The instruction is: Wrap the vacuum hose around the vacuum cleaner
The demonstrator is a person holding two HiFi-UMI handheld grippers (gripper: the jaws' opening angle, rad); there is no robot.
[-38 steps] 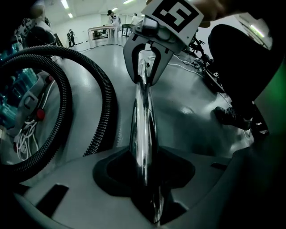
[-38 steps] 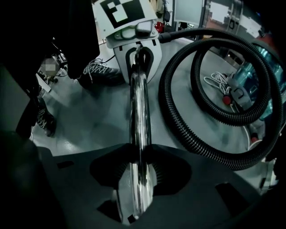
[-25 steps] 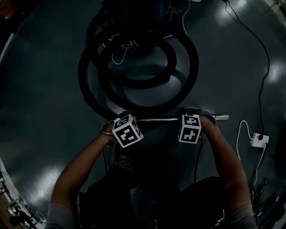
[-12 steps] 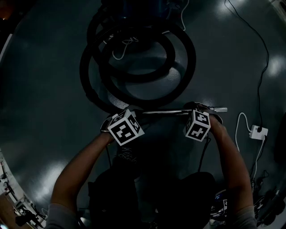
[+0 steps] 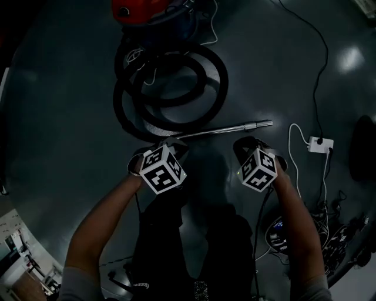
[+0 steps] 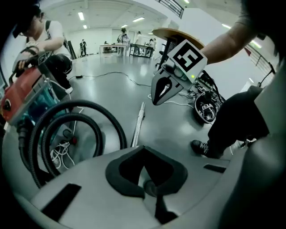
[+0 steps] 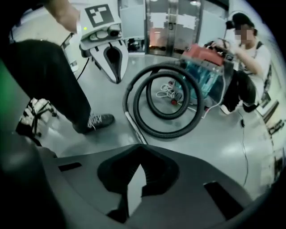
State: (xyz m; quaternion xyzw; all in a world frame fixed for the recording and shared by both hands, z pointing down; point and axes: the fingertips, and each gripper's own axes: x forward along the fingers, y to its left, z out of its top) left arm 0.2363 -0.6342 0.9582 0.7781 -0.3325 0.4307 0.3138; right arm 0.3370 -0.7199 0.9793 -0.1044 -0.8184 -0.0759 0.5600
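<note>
Black hose (image 5: 176, 88) lies coiled at twelve o'clock; left gripper (image 6: 146, 176) and right gripper (image 7: 134, 179) have just clamped shut, empty; the wand (image 5: 226, 129) probably needs regrasping.

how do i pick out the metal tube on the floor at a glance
Find the red vacuum cleaner at the head view's top, then the black hose coiled below it. At the coil's lower edge lies the silver metal tube: the only straight, shiny piece beside the curved hose loops.
</note>
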